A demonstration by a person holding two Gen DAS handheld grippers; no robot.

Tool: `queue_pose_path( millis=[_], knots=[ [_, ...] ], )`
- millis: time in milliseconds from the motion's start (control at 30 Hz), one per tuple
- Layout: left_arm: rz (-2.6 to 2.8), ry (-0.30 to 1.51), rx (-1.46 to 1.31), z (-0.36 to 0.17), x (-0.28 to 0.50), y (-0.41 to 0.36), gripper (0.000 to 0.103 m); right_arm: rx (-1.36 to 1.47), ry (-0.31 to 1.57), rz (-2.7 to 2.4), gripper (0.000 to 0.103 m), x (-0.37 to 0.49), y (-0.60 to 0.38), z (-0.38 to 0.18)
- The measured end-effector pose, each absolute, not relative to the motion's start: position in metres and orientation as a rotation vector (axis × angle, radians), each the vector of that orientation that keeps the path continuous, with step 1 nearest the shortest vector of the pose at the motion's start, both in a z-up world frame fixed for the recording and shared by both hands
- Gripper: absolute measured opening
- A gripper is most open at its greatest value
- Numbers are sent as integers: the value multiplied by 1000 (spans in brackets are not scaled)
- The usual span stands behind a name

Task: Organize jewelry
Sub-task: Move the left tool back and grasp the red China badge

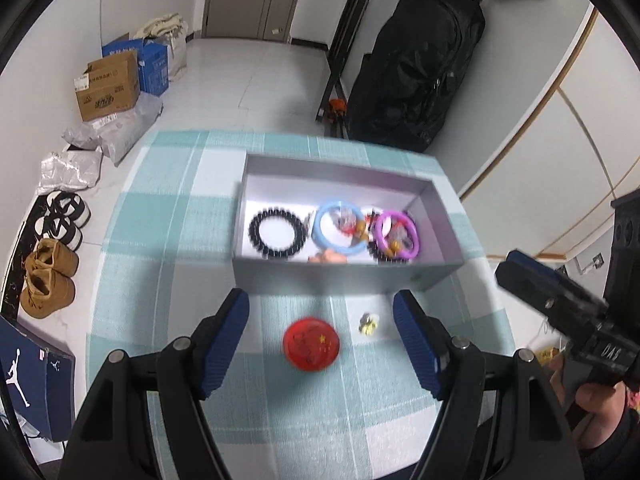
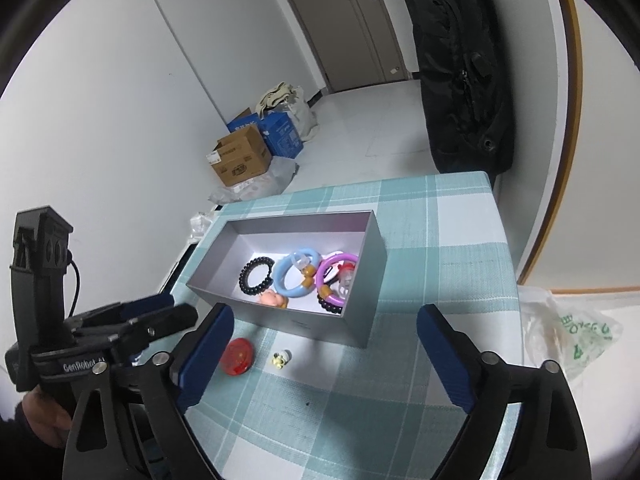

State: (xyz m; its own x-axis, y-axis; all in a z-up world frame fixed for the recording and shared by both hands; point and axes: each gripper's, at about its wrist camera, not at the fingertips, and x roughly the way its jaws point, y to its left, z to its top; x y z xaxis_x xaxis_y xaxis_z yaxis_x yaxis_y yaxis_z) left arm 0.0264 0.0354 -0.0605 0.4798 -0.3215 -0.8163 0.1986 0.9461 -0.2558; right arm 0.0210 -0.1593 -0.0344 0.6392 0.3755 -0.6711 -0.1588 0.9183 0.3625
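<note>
Left wrist view: a counter under a teal-and-white plaid cloth stands on a pale tiled floor, with cardboard boxes, shoes and a black bag around it. A grey rectangular box sits on the cloth; inside lie a black beaded bracelet, a smooth blue bangle and a purple bangle, side by side. On the cloth just before the box are a round red disc and a small yellowish charm. The left tool stands partly open above the disc, gripping nothing.

Right wrist view: the same box holds the 3 rings plus a small pink piece at its near wall. The right tool gapes wide and empty. A plastic bag lies at the right.
</note>
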Motion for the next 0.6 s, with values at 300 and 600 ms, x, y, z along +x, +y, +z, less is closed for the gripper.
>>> queue_pose_path(
  millis=[300,600],
  knots=[
    [-291,1151,-31,-92,22,30,70,333,912,264,97,21,-166,-47],
    [-255,1199,-35,-106,30,31,70,325,927,277,97,17,-165,-46]
  ],
)
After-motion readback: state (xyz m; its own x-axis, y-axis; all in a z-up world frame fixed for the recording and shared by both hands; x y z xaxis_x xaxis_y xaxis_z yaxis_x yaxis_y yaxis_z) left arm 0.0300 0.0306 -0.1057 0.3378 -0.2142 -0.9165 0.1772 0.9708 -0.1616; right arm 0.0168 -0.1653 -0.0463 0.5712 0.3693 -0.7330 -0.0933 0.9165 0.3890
